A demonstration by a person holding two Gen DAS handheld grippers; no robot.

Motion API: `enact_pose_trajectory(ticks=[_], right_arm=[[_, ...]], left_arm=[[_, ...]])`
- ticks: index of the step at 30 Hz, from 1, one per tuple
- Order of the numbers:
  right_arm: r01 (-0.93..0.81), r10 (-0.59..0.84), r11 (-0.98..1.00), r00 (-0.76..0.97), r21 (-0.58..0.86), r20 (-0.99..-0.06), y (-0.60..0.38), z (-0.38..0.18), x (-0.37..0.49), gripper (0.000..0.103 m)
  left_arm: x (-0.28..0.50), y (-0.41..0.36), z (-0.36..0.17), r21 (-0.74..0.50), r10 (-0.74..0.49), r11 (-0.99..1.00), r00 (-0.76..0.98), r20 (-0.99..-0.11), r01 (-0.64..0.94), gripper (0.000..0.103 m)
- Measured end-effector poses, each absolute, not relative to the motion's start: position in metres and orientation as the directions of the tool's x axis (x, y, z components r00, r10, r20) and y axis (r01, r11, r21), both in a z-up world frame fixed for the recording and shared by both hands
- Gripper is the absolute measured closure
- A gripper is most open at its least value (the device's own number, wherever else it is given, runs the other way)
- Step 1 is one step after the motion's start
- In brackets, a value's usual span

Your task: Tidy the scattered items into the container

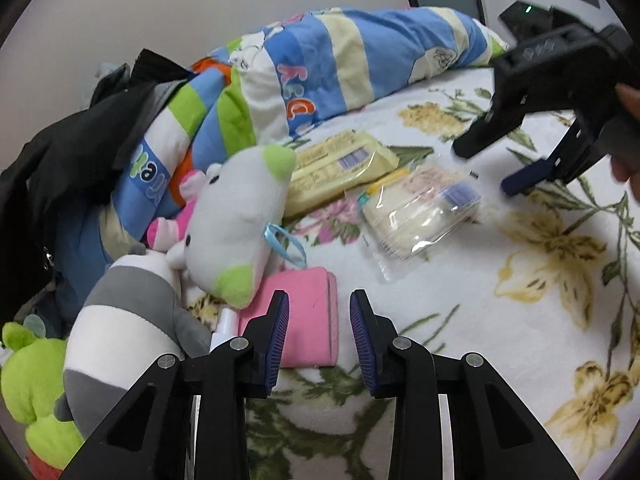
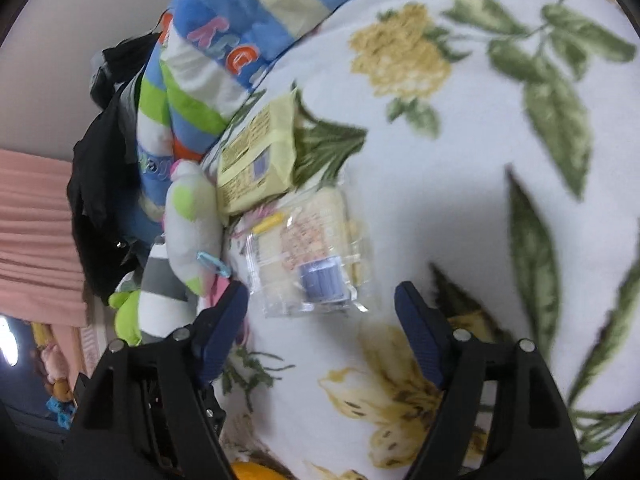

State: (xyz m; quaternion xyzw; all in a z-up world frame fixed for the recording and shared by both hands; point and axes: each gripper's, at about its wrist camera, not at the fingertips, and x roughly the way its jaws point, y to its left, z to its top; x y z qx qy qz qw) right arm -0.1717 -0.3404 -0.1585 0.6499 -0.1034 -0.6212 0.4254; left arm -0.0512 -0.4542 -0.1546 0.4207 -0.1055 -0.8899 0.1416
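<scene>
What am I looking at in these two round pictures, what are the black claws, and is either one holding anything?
The claws are two hand-held grippers a person carries, each with a fisheye camera looking along its fingers. One picture is from the left gripper, the other from the right gripper. The right one also shows in the left view, upper right, with part of a hand behind it. Both work over a floral blanket. On it lie a yellow packet, a clear packet, a pink pouch and a white and green plush toy beside other toys and a striped quilt. The left jaws stand narrow, the right wide; neither holds anything. No container is visible.
</scene>
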Motion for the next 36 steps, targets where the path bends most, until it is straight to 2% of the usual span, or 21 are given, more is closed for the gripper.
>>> enact_pose_trajectory(ticks=[4,6,8,9,10,11,19,27,33,36], right_arm=[[0.375,-0.667,-0.618,0.216,0.691,-0.714,-0.348,-0.175,-0.169,0.026],[0.357,-0.720,-0.561,0.236,0.747,-0.653,-0.357,-0.179,-0.171,0.027],[0.343,-0.755,-0.514,0.254,0.786,-0.604,-0.368,-0.183,-0.173,0.035],[0.337,-0.761,-0.506,0.259,0.794,-0.594,-0.374,-0.188,-0.175,0.045],[0.337,-0.758,-0.511,0.258,0.791,-0.599,-0.378,-0.192,-0.176,0.063],[0.336,-0.753,-0.515,0.263,0.789,-0.603,-0.382,-0.196,-0.176,0.071],[0.468,-0.750,-0.464,0.245,0.752,-0.615,-0.381,-0.167,-0.163,0.082],[0.602,-0.731,-0.432,0.203,0.672,-0.651,-0.365,-0.114,-0.146,0.083],[0.611,-0.734,-0.425,0.200,0.668,-0.649,-0.354,-0.098,-0.146,0.083],[0.615,-0.727,-0.427,0.202,0.663,-0.656,-0.350,-0.095,-0.144,0.083]], left_arm=[[-0.042,-0.451,-0.165,0.305,-0.340,-0.938,-0.608,-0.718,0.165,0.069],[-0.036,-0.448,-0.167,0.306,-0.341,-0.938,-0.606,-0.718,0.165,0.069],[-0.044,-0.455,-0.165,0.307,-0.343,-0.937,-0.605,-0.719,0.167,0.069],[-0.043,-0.456,-0.159,0.305,-0.343,-0.937,-0.604,-0.719,0.169,0.069],[-0.045,-0.458,-0.160,0.303,-0.343,-0.937,-0.603,-0.720,0.171,0.069],[-0.044,-0.460,-0.158,0.304,-0.346,-0.937,-0.601,-0.720,0.174,0.069],[-0.033,-0.464,-0.152,0.288,-0.344,-0.938,-0.603,-0.719,0.192,0.068],[-0.033,-0.458,-0.153,0.270,-0.315,-0.948,-0.599,-0.736,0.168,0.069],[-0.022,-0.446,-0.161,0.343,-0.325,-0.936,-0.555,-0.766,0.075,0.069],[-0.005,-0.458,-0.160,0.292,-0.255,-0.956,-0.548,-0.797,0.021,0.069]])
